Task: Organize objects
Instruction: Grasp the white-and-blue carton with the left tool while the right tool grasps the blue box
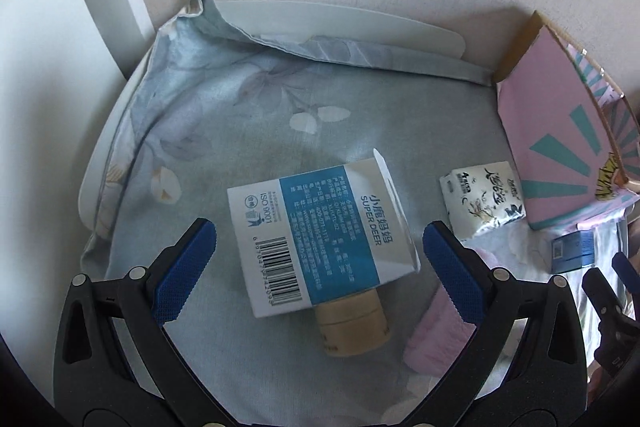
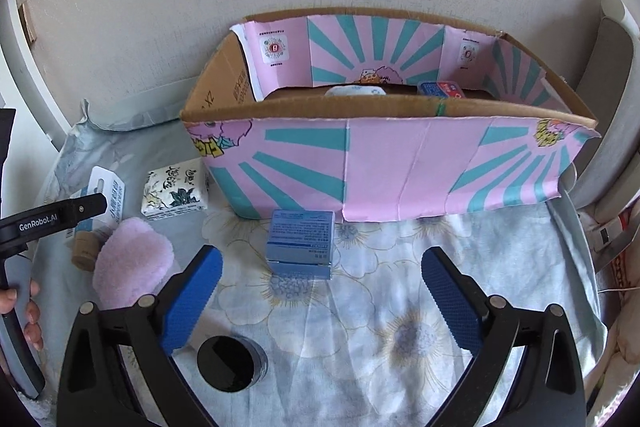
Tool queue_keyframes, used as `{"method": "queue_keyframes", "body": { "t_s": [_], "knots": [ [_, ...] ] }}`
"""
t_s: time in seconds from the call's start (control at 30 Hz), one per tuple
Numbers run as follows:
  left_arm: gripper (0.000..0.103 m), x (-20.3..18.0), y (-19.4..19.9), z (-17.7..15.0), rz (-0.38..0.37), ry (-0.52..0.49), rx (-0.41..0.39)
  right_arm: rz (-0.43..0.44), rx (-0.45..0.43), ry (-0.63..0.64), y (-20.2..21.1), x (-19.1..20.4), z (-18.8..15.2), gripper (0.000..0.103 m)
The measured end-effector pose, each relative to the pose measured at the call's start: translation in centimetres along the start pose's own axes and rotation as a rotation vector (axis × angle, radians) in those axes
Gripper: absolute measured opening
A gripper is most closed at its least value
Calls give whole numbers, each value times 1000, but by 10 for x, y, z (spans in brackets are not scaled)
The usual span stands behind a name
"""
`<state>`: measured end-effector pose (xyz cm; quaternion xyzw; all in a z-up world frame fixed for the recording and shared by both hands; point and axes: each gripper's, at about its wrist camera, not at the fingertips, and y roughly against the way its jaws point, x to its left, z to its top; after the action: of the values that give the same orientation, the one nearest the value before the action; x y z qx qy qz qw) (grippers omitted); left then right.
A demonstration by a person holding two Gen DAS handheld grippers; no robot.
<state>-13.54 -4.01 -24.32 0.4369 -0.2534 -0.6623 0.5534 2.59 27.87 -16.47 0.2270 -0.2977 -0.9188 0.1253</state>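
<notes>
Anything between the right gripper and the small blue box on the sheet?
Nothing visible. The right gripper is open and the small blue box sits on bare sheet ahead of it. The black round lid lies nearer the camera, by the left finger.

Between the left tongs' blue pads [image 1: 188, 267] lies a white carton [image 1: 316, 239] with a blue panel and black barcode. Ahead of the right tongs: a pale blue box [image 2: 301, 241], then a pink cardboard box [image 2: 384, 163] rayed in teal (brown at the rim). The bedsheet [image 2: 380, 307] is grey-blue, flowered.
</notes>
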Motion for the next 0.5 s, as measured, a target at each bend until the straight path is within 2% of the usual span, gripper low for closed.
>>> {"method": "queue_keyframes", "body": {
  "t_s": [0.2, 0.3, 0.33, 0.4, 0.47, 0.5],
  "knots": [
    [103, 0, -13, 1, 12, -1, 20, -22, 14, 20, -16, 8, 1, 87],
    [97, -2, -16, 3, 12, -6, 23, -26, 30, 11, -23, 9, 2, 80],
    [96, -2, -17, 4, 84, 104, 5, -25, 35, 11, -26, 9, 3, 76],
    [95, -4, -19, 5, 101, 89, 2, -24, 44, 13, -30, 10, 4, 70],
    [94, -5, -19, 5, 106, 76, -2, -27, 54, 11, -34, 11, 4, 59],
    [93, -5, -19, 6, 106, 69, -3, -27, 58, 11, -36, 11, 4, 57]
  ]
}}
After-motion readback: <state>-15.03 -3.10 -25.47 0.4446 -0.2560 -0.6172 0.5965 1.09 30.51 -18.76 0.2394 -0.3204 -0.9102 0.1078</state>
